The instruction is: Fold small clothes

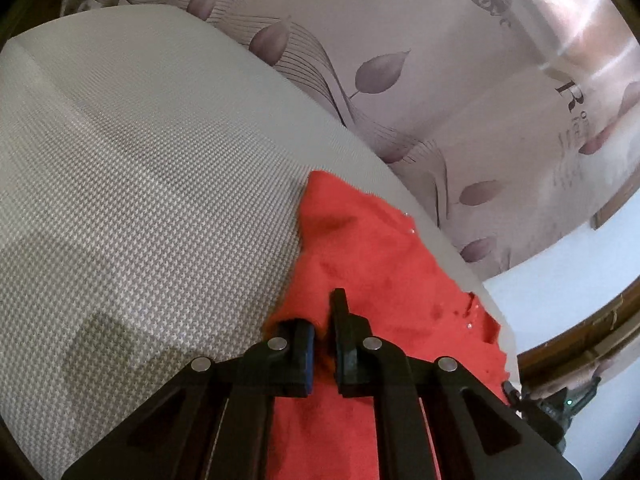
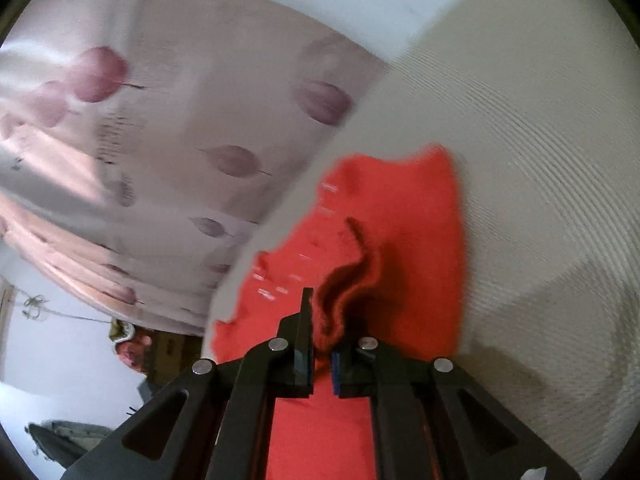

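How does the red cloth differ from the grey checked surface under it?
The red cloth is plain and bright; the grey surface bears a fine check. The cloth is rumpled, with a fold raised at the right gripper; the surface lies smooth and flat. The cloth covers only a strip near one edge; the surface spreads much wider. Both are textiles.

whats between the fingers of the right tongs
A bunched ridge of the red knitted garment, pinched in the right tongs, shown in the right wrist view.
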`<state>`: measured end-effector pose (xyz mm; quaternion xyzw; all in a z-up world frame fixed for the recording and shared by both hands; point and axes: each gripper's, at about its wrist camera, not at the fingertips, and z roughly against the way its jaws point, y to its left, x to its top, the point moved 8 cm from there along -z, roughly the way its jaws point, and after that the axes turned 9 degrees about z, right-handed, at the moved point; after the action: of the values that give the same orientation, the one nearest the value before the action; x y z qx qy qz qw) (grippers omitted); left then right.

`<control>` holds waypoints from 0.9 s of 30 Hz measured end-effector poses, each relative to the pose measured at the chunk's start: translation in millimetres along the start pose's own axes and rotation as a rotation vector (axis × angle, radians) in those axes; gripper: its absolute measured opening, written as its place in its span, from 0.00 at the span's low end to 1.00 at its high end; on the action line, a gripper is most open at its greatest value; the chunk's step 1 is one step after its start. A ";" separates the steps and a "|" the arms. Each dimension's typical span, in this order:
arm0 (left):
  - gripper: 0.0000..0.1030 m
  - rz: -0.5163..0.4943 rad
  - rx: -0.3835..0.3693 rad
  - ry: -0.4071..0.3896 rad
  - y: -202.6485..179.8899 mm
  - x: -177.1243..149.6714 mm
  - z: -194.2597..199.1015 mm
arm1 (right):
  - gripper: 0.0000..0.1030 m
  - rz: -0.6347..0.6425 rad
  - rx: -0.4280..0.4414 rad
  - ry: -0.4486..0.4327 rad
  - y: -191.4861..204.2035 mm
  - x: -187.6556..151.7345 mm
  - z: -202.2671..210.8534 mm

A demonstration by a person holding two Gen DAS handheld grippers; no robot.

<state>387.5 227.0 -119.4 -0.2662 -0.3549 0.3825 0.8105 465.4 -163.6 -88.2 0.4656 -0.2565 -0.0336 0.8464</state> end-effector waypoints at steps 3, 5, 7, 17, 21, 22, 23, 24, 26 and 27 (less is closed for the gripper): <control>0.15 -0.008 -0.012 0.002 -2.2 -1.3 7.3 | 0.12 -0.058 0.031 -0.040 -10.8 7.0 14.1; 0.19 -0.027 -0.008 -0.009 -3.9 -3.8 15.0 | 0.13 -0.060 0.046 -0.070 -10.7 12.0 25.0; 0.29 -0.046 -0.006 -0.026 -9.3 -8.3 21.5 | 0.14 -0.056 0.041 -0.052 -9.9 12.4 25.7; 0.40 -0.203 0.094 0.029 -14.9 -24.6 20.1 | 0.11 0.025 -0.165 -0.011 -24.7 5.0 31.5; 0.53 -0.311 0.007 0.070 -16.4 -47.2 75.3 | 0.22 0.044 -0.058 -0.039 5.1 -23.0 86.0; 0.60 -0.332 -0.003 0.090 -14.0 -55.9 86.6 | 0.36 0.071 -0.030 -0.015 15.2 -38.8 98.1; 0.62 -0.352 -0.024 0.111 -9.9 -67.8 101.8 | 0.45 0.098 0.000 0.011 25.6 -60.0 113.4; 0.62 -0.369 -0.056 0.134 -4.4 -82.5 120.0 | 0.63 0.126 0.035 0.037 35.5 -85.8 130.0; 0.62 -0.389 -0.101 0.202 8.9 -112.9 148.1 | 0.68 0.170 0.065 0.089 44.9 -129.1 153.1; 0.62 -0.389 -0.107 0.222 15.9 -123.7 157.4 | 0.68 0.186 0.048 0.112 44.0 -147.1 161.0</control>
<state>201.7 161.1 -81.1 -0.2756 -0.3281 0.1680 0.8878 255.0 -219.4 -42.0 0.4612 -0.2518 0.0774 0.8473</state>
